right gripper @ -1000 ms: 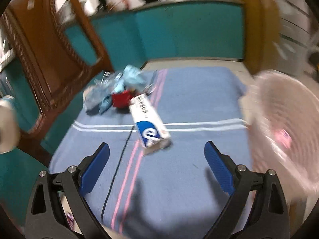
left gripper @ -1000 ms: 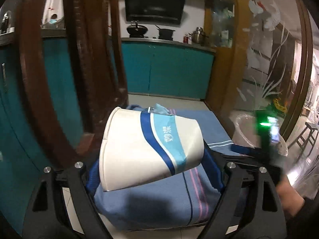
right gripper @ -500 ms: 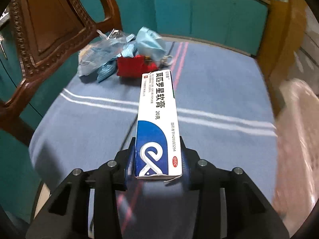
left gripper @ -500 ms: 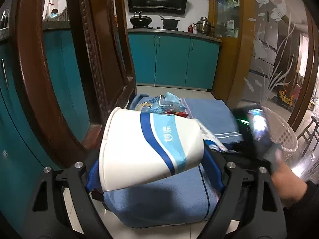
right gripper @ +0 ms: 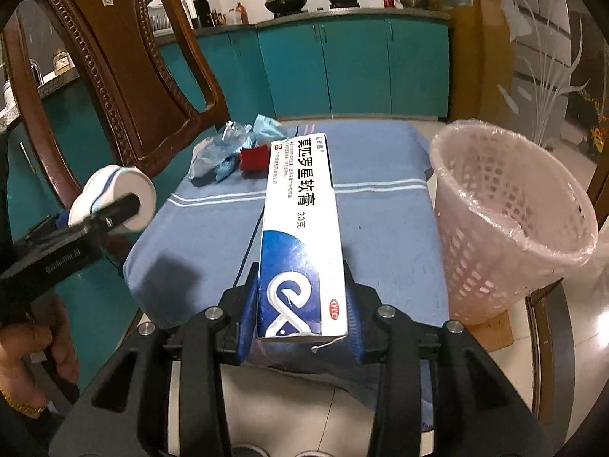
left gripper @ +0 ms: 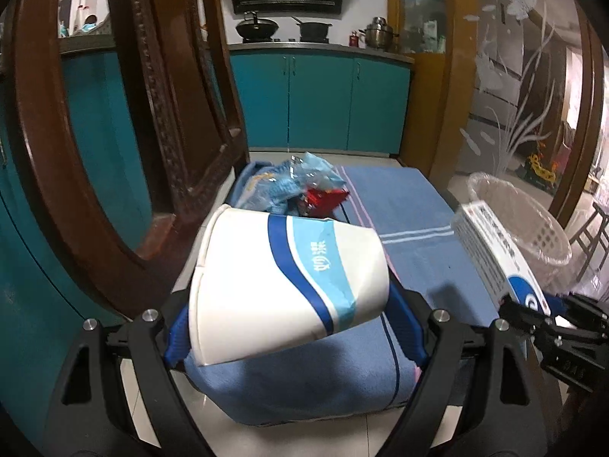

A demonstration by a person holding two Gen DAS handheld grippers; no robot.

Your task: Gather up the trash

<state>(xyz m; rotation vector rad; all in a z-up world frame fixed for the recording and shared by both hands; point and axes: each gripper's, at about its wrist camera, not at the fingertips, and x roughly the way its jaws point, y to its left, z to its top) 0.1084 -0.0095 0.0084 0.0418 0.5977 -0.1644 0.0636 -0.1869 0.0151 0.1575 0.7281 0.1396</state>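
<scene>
My left gripper [left gripper: 293, 320] is shut on a white paper cup with blue bands [left gripper: 281, 285], held on its side above the near edge of the blue cloth; it also shows in the right wrist view [right gripper: 118, 198]. My right gripper [right gripper: 300, 316] is shut on a white and blue ointment box [right gripper: 300, 228], lifted above the cloth; the box also shows in the left wrist view [left gripper: 495, 255]. A pink plastic trash basket [right gripper: 510, 221] with a clear liner stands to the right of the cloth. Blue wrappers [right gripper: 224, 152] and a red packet [right gripper: 254, 157] lie at the cloth's far left.
The blue striped cloth [right gripper: 380, 205] covers a small table. A carved wooden chair [right gripper: 125, 61] stands close on the left. Teal kitchen cabinets [right gripper: 354, 68] lie behind. A glass partition [left gripper: 514, 76] is at the right.
My right gripper closed on the ointment box and lifted it off the cloth, pulling back toward the near edge. My left gripper kept hold of the cup and rose a little.
</scene>
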